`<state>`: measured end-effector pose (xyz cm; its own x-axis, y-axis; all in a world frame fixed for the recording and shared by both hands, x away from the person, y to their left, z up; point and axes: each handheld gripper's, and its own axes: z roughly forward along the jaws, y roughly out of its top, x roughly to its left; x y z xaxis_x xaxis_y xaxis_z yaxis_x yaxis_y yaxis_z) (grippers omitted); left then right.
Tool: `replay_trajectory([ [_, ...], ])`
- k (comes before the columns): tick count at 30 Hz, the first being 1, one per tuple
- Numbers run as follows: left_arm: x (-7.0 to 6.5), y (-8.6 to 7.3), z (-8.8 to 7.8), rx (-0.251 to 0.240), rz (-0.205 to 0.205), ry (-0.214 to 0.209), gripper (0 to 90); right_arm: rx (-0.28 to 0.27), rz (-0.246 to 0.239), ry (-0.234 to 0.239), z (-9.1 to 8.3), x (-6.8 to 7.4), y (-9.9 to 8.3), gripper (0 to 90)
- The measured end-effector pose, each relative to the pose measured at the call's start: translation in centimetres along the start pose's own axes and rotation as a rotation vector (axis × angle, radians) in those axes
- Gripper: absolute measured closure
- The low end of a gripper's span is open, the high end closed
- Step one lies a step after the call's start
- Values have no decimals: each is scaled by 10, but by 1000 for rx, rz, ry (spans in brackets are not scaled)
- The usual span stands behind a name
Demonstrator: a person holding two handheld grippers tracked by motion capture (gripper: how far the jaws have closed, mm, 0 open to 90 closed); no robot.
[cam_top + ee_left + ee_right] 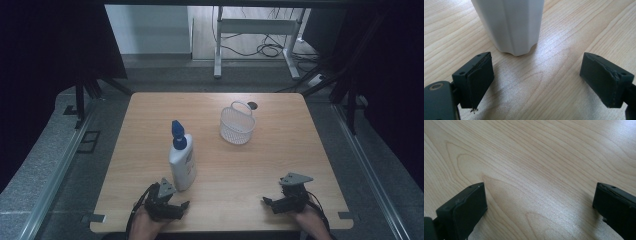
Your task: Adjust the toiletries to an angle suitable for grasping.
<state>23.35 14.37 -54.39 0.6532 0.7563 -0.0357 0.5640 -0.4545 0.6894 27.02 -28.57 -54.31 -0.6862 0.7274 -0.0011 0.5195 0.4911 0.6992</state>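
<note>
A white bottle (pixel 182 162) with a blue cap stands upright left of the table's middle. Its base (pixel 511 27) rises just beyond my left gripper (pixel 537 75), whose jaws stand wide apart with nothing between them. In the high view the left gripper (pixel 172 204) rests near the table's front edge, just in front of the bottle. A white mesh basket (pixel 237 123) with a handle sits further back, right of centre. My right gripper (pixel 272 203) lies at the front right, and in its own view the right gripper (pixel 540 207) is open over bare wood.
The wooden table (pixel 280 150) has free room between the grippers and around the basket. A small dark round spot (pixel 252 105) lies behind the basket. Black frame legs and curtains flank the table; a white desk frame (pixel 255 30) and cables stand on the floor beyond.
</note>
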Motion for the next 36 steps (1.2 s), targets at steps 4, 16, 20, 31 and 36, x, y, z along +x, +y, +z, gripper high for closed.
replay_trajectory([
  [4,0,0,0,-2,-3,0,113,-1,0,1,0,0,0,0],
  [16,1,1,1,-3,-1,-3,112,-1,-1,2,0,0,-1,0],
  [20,1,1,1,-4,-2,-3,112,-1,-1,2,0,0,0,0],
  [31,1,3,0,17,-10,-4,123,-1,-1,2,0,0,0,0],
  [36,0,5,-2,38,-22,0,132,-1,-1,2,0,0,0,0],
])
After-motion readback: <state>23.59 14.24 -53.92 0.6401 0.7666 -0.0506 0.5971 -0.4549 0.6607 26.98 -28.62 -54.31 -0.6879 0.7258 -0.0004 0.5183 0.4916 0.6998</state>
